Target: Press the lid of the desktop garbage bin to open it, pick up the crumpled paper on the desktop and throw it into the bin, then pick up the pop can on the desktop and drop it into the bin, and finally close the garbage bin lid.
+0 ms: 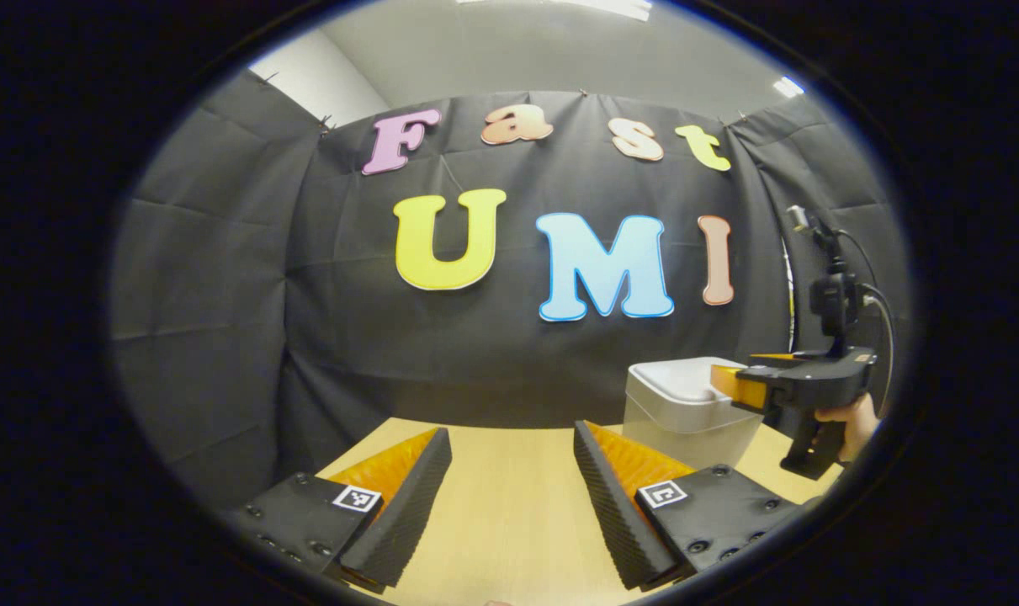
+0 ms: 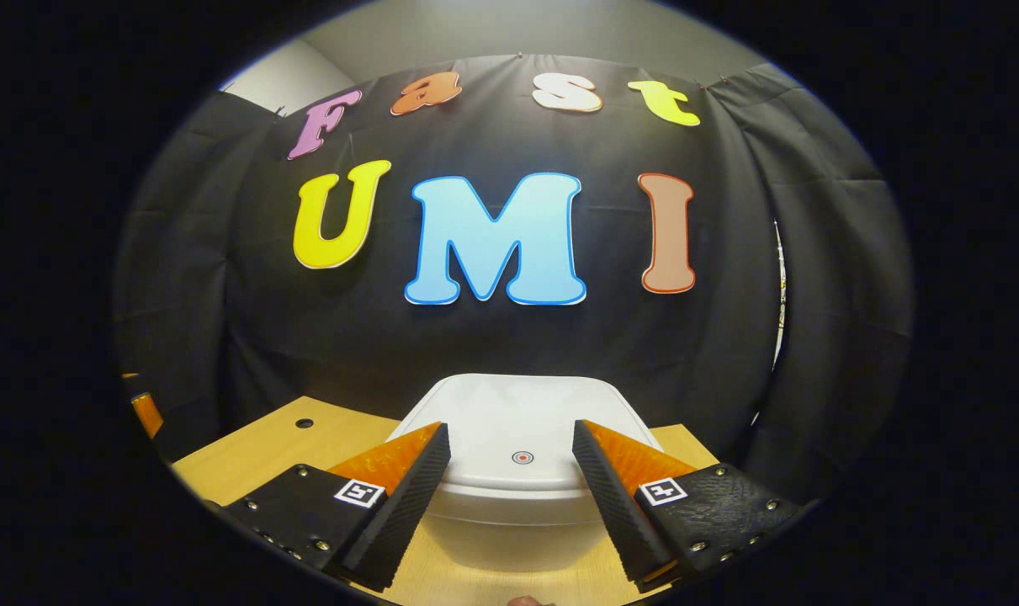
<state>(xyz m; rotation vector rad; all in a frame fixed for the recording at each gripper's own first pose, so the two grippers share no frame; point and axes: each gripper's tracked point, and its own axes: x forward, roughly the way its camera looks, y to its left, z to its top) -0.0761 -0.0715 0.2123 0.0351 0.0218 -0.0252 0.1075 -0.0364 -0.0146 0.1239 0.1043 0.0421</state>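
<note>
The garbage bin (image 2: 517,497) stood toward the back of the wooden desktop (image 2: 248,454), close to the black cloth wall (image 2: 812,337), and its lid (image 2: 509,429) lay flat and shut, with a small round mark (image 2: 522,457) near the front edge. From the right gripper view I looked straight down onto that lid: my right gripper (image 2: 512,459) hung just above and in front of it, the fingers spread wide with nothing between them, so the round mark showed in the gap. I could not tell whether either fingertip touched the lid. A small dark hole (image 2: 305,422) sat in the desktop off to the left of the bin. From the left gripper view I saw the same bin (image 1: 686,412) to the right of my left gripper (image 1: 512,454), near but apart from it, and the right gripper (image 1: 740,387) reached in over the lid from the right, held by a hand (image 1: 854,425) on its grip, with a cable (image 1: 883,320) looping up behind it. My left gripper hovered over bare desktop (image 1: 509,522), its fingers also wide apart and holding nothing. The cloth wall (image 1: 223,295) closed off the back and both sides of the booth.
</note>
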